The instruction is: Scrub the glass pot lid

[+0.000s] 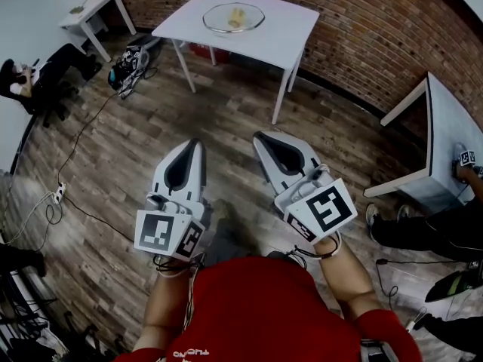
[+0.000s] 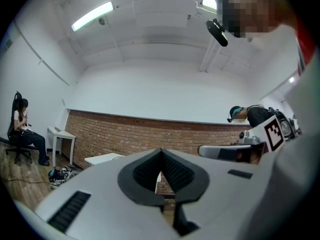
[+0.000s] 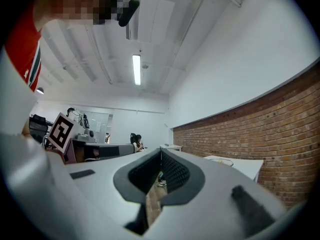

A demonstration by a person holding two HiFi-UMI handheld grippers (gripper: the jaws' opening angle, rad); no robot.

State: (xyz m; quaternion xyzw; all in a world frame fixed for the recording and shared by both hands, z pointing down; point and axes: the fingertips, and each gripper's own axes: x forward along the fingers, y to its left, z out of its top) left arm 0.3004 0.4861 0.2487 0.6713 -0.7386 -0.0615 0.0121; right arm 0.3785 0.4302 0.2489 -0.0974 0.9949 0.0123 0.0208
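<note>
The glass pot lid lies on a white table by the brick wall, far ahead of me, with something yellow showing through it. Both grippers hang over the wooden floor close to my body, well short of that table. My left gripper is shut with nothing between its jaws, as the left gripper view shows at its tips. My right gripper is likewise shut and empty. In the right gripper view the table and the lid's rim show at the right.
A small white table stands at the back left, with a seated person and a bag near it. Cables trail over the floor at left. Another white table and people's legs are at the right.
</note>
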